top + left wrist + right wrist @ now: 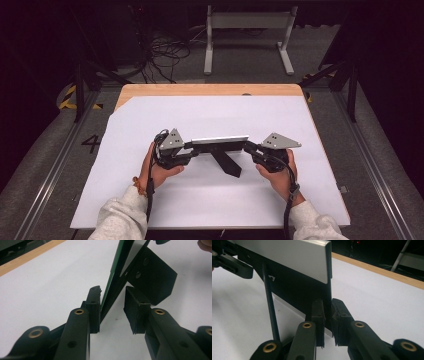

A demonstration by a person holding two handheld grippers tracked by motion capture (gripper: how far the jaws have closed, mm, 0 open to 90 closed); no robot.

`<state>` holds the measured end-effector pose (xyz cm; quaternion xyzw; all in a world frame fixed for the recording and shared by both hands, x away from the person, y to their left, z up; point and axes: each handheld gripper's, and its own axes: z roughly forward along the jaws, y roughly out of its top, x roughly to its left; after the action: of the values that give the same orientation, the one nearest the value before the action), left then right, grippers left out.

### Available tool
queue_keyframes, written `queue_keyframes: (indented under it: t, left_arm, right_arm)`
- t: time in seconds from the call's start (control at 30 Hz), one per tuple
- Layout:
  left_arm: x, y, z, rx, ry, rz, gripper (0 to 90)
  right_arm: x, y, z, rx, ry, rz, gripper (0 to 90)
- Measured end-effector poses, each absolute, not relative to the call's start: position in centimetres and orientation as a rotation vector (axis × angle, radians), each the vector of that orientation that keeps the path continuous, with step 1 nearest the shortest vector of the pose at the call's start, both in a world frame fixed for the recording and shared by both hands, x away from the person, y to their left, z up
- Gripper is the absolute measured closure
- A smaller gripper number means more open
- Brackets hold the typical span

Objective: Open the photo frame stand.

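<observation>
High view: flat black panel with a silver strip along its top edge (220, 141) standing upright on edge near the middle of the white sheet covering the wooden table (300, 200), propped by a black leg (226, 163) slanting toward the person. Left gripper (192, 148) at the panel's left end, right gripper (246, 146) at its right end, each held in a hand with a pale sleeve behind.

Left gripper view: jaws apart, straddling the panel's thin, green-tinged edge (110, 293); one pad touching or nearly touching it, the other standing clear with a visible gap. Not clamped. Black support leg (156, 281) just behind.

Right gripper view: jaws together, clamped on the lower corner of the panel's near edge (328, 302), silver face (287, 255) turned left, thin black stay (270, 307) beside it.

Judged from this: panel standing and steadied from the right end; left grip not yet closed, so any two-handed lift or repositioning apparently remains to be done.
</observation>
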<state>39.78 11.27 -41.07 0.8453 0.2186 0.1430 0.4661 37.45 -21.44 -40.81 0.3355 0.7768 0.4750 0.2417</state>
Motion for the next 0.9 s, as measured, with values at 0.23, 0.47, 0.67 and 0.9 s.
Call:
queue_keyframes:
  t: [0.23,0.47,0.67,0.9]
  left_arm:
    - [39.3,11.4,-41.0,2.087,0.527,0.359,70.4]
    - [38.8,11.6,-41.0,2.088,0.522,0.350,72.4]
    - [38.5,11.6,-40.9,2.097,0.515,0.346,73.2]
    - [37.6,11.5,-40.8,2.099,0.501,0.349,72.7]
  right_arm:
    - [37.9,-21.2,-40.9,0.932,2.122,1.301,81.4]
    - [38.2,-20.9,-41.1,0.938,2.118,1.291,81.5]
    - [38.4,-20.7,-41.1,0.953,2.107,1.290,81.5]
    - [38.7,-20.4,-41.1,0.960,2.105,1.281,81.3]
